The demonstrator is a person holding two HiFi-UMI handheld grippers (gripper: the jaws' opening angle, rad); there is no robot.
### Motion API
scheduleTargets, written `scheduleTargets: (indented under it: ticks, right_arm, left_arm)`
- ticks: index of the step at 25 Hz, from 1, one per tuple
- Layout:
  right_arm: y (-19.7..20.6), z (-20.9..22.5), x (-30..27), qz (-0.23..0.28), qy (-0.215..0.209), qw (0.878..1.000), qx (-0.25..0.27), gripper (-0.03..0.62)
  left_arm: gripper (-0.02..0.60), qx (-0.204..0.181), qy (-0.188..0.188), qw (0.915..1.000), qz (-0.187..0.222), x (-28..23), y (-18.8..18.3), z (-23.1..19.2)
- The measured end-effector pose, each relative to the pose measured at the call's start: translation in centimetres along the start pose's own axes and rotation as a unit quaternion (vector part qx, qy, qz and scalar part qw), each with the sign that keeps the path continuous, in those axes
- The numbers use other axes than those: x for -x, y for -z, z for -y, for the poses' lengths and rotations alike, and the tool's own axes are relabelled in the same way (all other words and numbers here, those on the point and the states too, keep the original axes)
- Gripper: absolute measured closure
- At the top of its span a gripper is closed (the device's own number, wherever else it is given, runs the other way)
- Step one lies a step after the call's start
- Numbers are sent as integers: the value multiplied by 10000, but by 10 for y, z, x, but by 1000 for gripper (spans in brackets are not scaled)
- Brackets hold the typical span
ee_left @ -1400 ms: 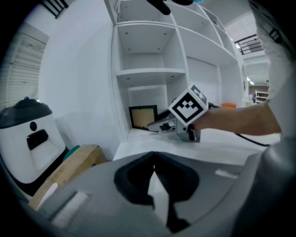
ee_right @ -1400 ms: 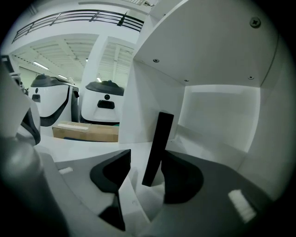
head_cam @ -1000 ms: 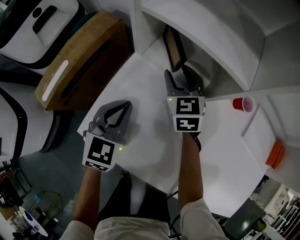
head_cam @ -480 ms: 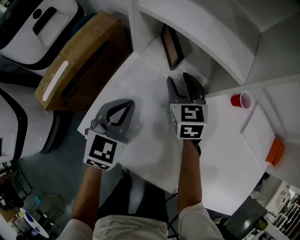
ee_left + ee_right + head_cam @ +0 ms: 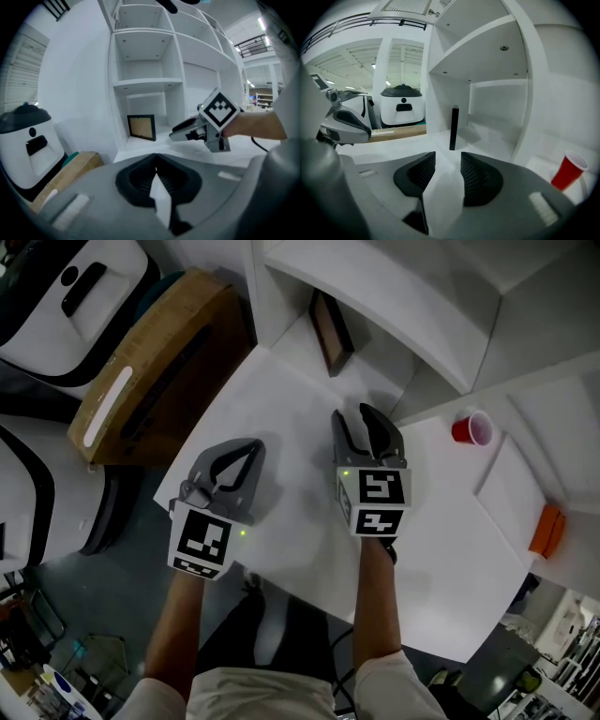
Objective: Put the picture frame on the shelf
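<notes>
Nearest the camera, the person's two forearms are reaching out over the white bench (image 5: 281,549), each hand carrying a gripper. The left gripper (image 5: 253,446) is hovering over the near left part of the bench, and its fingers are pressing together with nothing between them. The right gripper (image 5: 355,416) is sitting a little farther in, toward the middle of the bench, and pointing at the shelf (image 5: 375,296). Its fingers have just been closing a little, yet they are standing well apart and gripping nothing; only bare bench is showing through the gap.

Beyond the right gripper, the picture frame (image 5: 330,332) is standing upright in the shelf's lowest compartment, which is opening level with the bench top. The frame is resting close to that compartment's left wall, clear of both grippers; it is showing its dark border and tan face to the left gripper view and only its thin dark edge to the right gripper view.

To the right, a red cup (image 5: 470,428) is standing on the white surface beside the shelf's upright, and an orange block (image 5: 547,531) is lying at the far right edge. To the left, off the bench, a brown cardboard box (image 5: 150,362) is lying beside a white and black machine (image 5: 66,287).
</notes>
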State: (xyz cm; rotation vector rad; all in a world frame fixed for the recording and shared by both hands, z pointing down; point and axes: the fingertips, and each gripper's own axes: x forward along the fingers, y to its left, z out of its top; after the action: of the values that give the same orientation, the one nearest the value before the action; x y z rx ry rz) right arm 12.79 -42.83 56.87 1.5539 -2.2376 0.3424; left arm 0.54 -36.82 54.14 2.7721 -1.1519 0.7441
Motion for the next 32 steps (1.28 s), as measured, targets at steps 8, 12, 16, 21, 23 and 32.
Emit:
scheduleTargets:
  ticks: [8,12,16,21,23,32]
  right_arm:
    - [-15,-8,36,216,181,9996,-81,475]
    - [-20,-12,59,318,279,9989,-181,559]
    - [-21,-19,84,343,375,9984,-243,589]
    - [-22,-29,116,358,399,9983,-238,600]
    - [-24,-33,127,374,392,9983,-234,600]
    - [-39,-46,167,474,425,9978,-209,600]
  left_arm:
    - [578,-54,-58,9999,131,21,-12,0]
    - [578,-41,-97,9997,224,35,-18,5]
    - [578,-28,-95,9995,300,52,-22,14]
    - [578,-15,-115,9992,386,72,-31,26]
    - [578,-19,-121,9991,411,80,-34,30]
    - [578,-42,-126,9986,503,106,-50,42]
